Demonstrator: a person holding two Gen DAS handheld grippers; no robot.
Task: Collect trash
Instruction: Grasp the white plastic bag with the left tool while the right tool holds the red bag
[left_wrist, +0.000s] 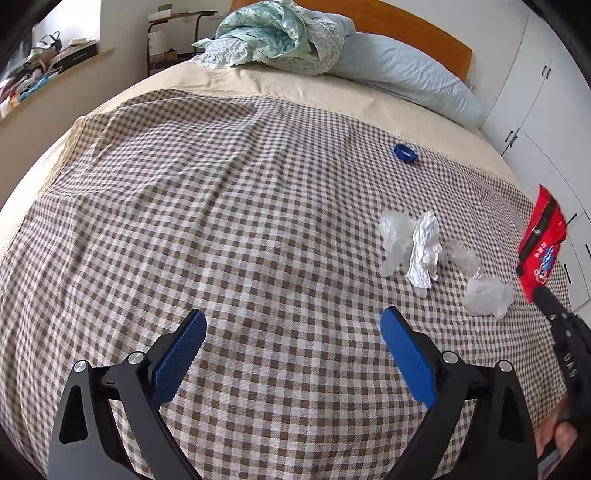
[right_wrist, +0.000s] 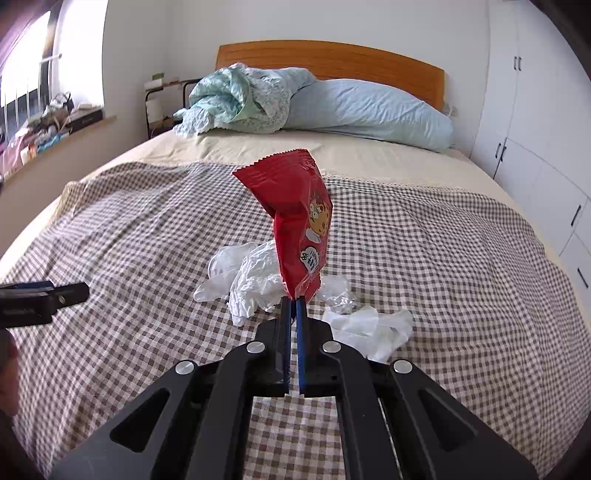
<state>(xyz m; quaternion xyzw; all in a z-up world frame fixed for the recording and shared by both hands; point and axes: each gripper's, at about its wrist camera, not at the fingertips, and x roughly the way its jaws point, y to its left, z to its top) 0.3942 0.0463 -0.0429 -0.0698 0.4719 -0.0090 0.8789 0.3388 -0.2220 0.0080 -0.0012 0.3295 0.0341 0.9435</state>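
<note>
Blue pads (right_wrist: 300, 325) of the right gripper (right_wrist: 294, 300) are clamped on the bottom seam of a red snack wrapper (right_wrist: 301, 221), held upright above the checked blanket (right_wrist: 443, 258). Crumpled white tissue (left_wrist: 424, 251) and clear plastic scraps (left_wrist: 487, 295) are left ahead-right of the left gripper (left_wrist: 293, 325), whose fingers are spread apart, empty.

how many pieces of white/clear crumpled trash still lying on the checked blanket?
4, clustered: translucent glove, white crumpled paper touching it, clear plastic wad beside that, white plastic wad nearest the right gripper. The red wrapper may hide more.
</note>
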